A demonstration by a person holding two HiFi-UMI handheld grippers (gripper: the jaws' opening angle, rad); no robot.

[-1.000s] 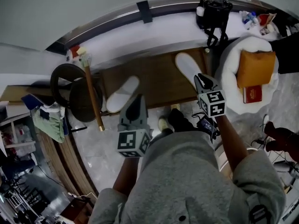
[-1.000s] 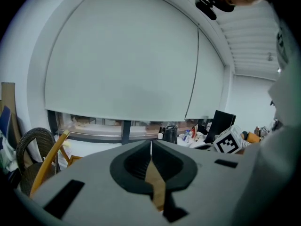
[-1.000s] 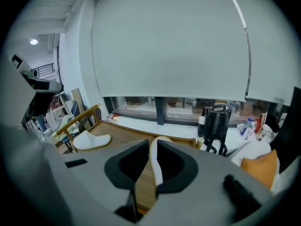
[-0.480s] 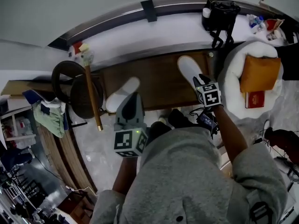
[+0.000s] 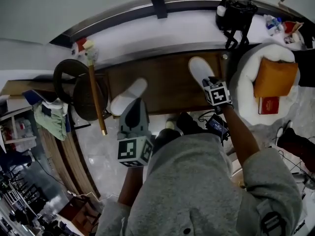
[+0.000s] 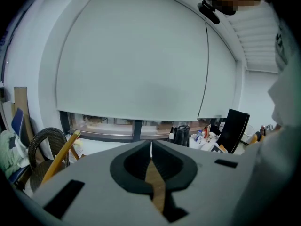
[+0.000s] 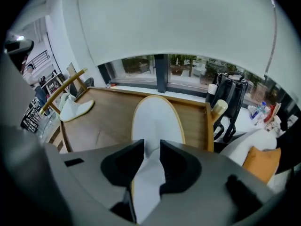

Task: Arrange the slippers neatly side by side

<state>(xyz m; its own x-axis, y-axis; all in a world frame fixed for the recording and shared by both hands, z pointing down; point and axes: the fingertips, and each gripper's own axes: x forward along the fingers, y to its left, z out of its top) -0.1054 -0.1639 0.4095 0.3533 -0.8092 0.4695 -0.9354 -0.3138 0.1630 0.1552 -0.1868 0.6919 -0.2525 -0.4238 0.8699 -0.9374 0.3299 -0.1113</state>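
Wooden platform: right tool, jaws just opened, perhaps touching slipper.

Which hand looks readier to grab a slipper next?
Right. The right gripper has just opened its jaws, straddling one slipper; the left gripper is shut, short of the other slipper.

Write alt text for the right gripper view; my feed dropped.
The right gripper, its jaws just opened, hangs over the near end of a white slipper on a wooden platform, the slipper showing between the jaws. A second slipper lies at the platform's far left edge.
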